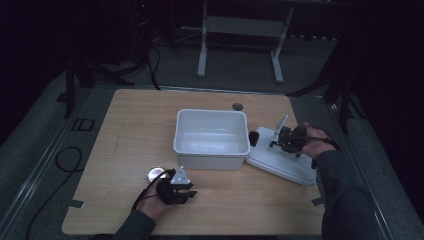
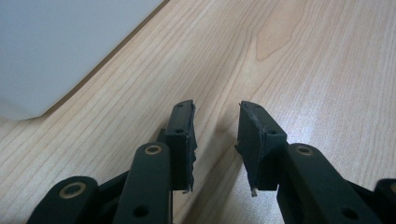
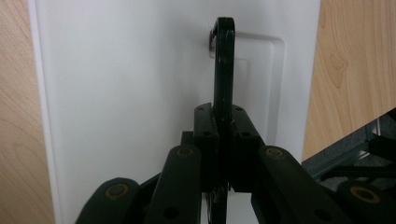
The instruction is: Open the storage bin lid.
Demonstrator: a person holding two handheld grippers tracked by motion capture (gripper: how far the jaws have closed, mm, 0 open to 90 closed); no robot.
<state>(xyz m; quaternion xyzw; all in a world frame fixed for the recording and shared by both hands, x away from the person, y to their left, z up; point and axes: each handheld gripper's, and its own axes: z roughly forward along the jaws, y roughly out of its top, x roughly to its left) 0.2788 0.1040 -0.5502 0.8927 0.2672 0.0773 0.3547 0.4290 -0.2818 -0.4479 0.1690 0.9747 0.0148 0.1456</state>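
Between the right hand-held gripper point(image 3: 223, 123) jaws: a thin black handle point(image 3: 224, 60).

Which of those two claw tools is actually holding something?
The right gripper: its jaws are clamped on a flat black handle-like piece above the white lid. The left gripper has open jaws with nothing between them, above the wooden table.

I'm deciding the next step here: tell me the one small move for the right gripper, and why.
Probably lower it a little further and set the thin black tool down on the white lid. The right gripper is shut on the tool, hanging just over the lid beside the white bin, while the left gripper rests open over bare table.
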